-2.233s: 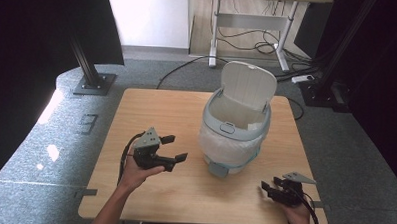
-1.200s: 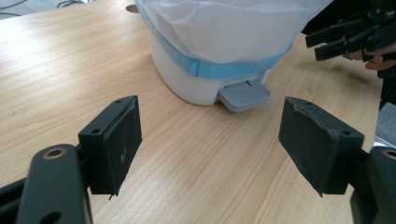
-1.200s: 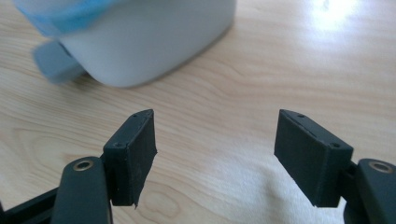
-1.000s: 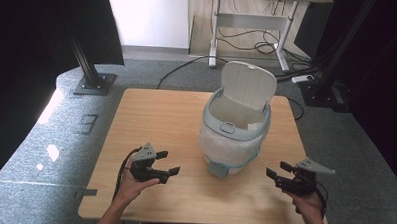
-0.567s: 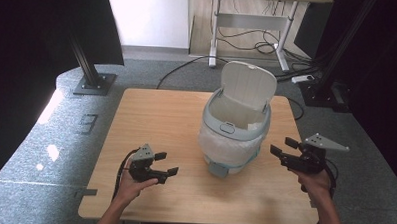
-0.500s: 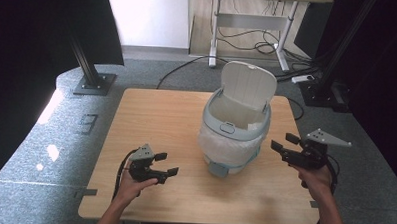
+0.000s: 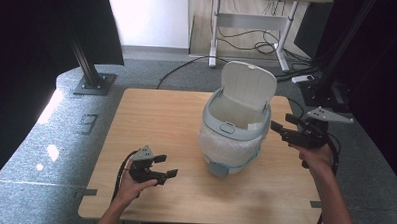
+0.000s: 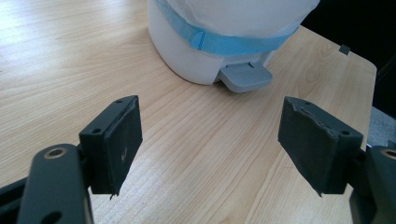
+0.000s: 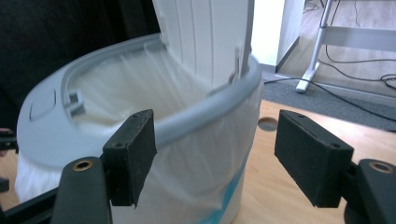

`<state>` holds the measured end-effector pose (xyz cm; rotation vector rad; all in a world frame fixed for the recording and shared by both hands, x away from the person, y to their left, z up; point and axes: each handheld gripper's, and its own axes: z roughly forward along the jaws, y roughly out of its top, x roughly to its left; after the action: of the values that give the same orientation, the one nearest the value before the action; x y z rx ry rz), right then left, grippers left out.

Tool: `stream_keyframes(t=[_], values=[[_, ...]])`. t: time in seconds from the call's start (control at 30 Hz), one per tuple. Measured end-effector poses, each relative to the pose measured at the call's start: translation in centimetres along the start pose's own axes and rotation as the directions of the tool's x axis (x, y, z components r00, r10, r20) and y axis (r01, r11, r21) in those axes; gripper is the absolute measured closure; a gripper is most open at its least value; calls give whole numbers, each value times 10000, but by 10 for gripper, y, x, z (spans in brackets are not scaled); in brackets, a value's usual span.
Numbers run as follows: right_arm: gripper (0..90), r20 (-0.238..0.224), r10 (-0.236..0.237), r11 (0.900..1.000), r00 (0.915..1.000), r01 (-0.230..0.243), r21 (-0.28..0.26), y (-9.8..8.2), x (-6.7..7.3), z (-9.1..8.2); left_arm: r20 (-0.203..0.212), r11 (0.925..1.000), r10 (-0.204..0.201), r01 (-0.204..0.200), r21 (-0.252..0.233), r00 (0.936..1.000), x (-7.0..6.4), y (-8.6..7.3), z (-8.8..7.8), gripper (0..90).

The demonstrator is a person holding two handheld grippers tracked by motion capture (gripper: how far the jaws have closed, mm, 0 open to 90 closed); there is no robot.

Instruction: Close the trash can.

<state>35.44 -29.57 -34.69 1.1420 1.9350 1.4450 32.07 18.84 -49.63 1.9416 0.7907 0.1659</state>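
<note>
White plastic bin (image 7: 234,128), lid up, stands mid-surface (image 7: 161,115). Right gripper (image 7: 282,131) hovers spread beside its rim; left gripper (image 7: 163,166) rests spread, empty. A clumsy push could tear the liner (image 9: 196,177) or tip the bin.

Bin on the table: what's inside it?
The bin holds a white bag liner, folded over the rim and down the outside. The lid stands open. The bottom is hidden, so contents can't be told.
</note>
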Motion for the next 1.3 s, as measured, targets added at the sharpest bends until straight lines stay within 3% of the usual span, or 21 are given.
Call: stream_keyframes(t=[0.23,0.73,1.03,1.3], values=[[285,-30,-111,9999,9999,111,-72,27,-1,14,-129,10000,3,-4,-81,9999,0,0,-2,217],[278,-226,-26,9994,9997,18,-352,63,-7,44,-91,9997,-218,217,-115,9997,5,-3,-2,218],[272,-134,157,9992,9998,-162,-361,74,-11,63,-21,9996,-268,268,-62,9996,7,-4,-2,220],[277,-526,176,9993,9985,-193,-323,77,-4,74,31,9994,-323,324,-105,9995,10,-4,-5,221]])
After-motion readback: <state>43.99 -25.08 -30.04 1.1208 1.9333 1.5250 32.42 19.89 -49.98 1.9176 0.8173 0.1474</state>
